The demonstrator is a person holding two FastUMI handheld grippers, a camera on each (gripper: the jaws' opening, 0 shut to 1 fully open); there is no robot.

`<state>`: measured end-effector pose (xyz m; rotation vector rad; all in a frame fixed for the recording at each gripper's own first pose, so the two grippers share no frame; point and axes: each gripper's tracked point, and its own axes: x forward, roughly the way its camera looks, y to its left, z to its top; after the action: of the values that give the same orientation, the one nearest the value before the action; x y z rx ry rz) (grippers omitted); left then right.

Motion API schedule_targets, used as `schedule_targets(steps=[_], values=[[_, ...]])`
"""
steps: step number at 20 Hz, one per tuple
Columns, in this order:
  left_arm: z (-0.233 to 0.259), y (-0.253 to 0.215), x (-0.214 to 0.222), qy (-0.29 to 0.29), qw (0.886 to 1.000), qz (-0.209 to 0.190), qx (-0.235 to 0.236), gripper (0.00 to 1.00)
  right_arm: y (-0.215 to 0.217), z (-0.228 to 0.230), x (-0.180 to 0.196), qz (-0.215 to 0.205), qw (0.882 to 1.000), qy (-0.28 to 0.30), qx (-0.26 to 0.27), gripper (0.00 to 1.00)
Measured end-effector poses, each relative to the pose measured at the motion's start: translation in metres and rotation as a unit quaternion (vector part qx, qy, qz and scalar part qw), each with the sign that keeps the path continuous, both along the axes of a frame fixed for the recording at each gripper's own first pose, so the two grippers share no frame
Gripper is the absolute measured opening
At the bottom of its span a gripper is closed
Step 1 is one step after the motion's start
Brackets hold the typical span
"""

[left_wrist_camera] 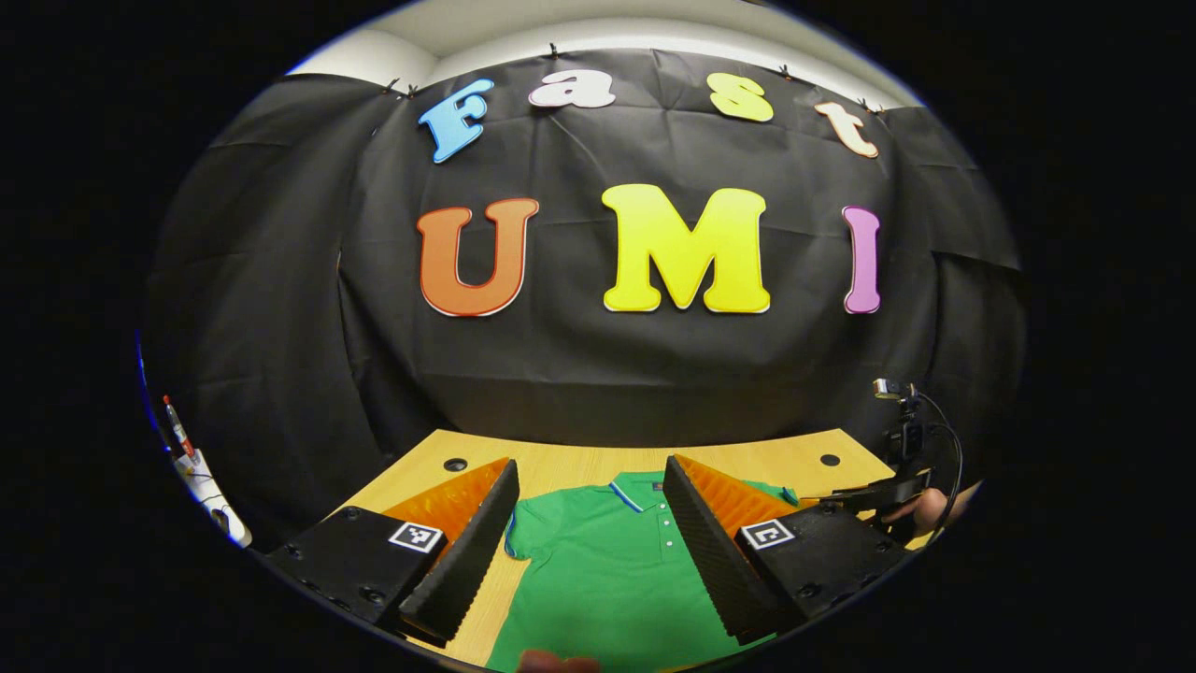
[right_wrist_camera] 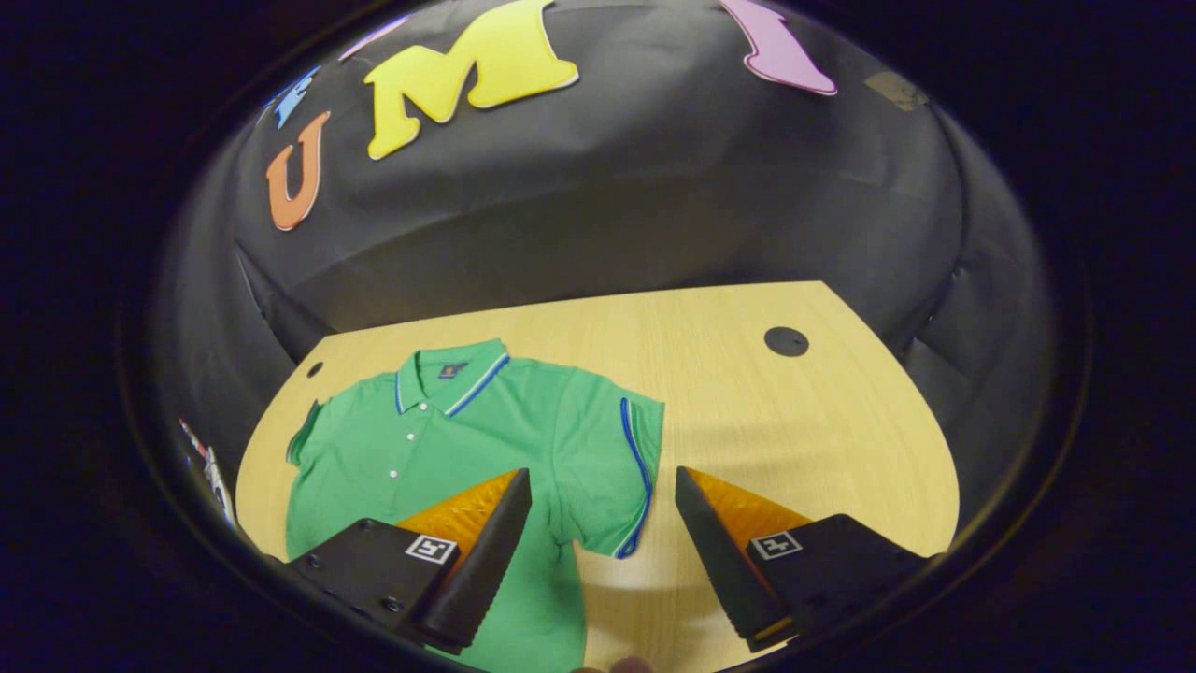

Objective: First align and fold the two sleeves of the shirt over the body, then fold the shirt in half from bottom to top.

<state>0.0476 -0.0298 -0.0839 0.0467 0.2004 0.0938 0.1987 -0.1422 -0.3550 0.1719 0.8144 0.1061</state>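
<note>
The green short-sleeved polo shirt (right_wrist_camera: 448, 439) lies flat on the pale wooden table (right_wrist_camera: 794, 430); the right gripper (right_wrist_camera: 603, 491) hovers spread wide above its sleeve (right_wrist_camera: 617, 449); the left gripper (left_wrist_camera: 590, 486), also spread, hangs over its collar.

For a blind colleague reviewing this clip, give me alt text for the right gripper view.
A green polo shirt lies flat, unfolded, on a wooden table, collar toward the far wall. The right gripper hovers open above the shirt's near sleeve.

A pale wooden table (right_wrist_camera: 804, 421) stands against the booth's creased black cloth wall (left_wrist_camera: 579, 365).
</note>
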Motion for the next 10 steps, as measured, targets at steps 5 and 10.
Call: schedule_targets(steps=[5, 10], values=[[-0.016, 0.019, 0.0, 0.027, 0.999, 0.02, 0.022, 1.0, 0.002, -0.031, 0.03, -0.007, 1.0, 0.016, 0.001, 0.94], [-0.027, 0.031, 0.001, 0.046, 0.998, 0.038, 0.017, 1.0, 0.0, -0.052, 0.031, 0.002, 0.999, 0.035, -0.019, 0.91]])
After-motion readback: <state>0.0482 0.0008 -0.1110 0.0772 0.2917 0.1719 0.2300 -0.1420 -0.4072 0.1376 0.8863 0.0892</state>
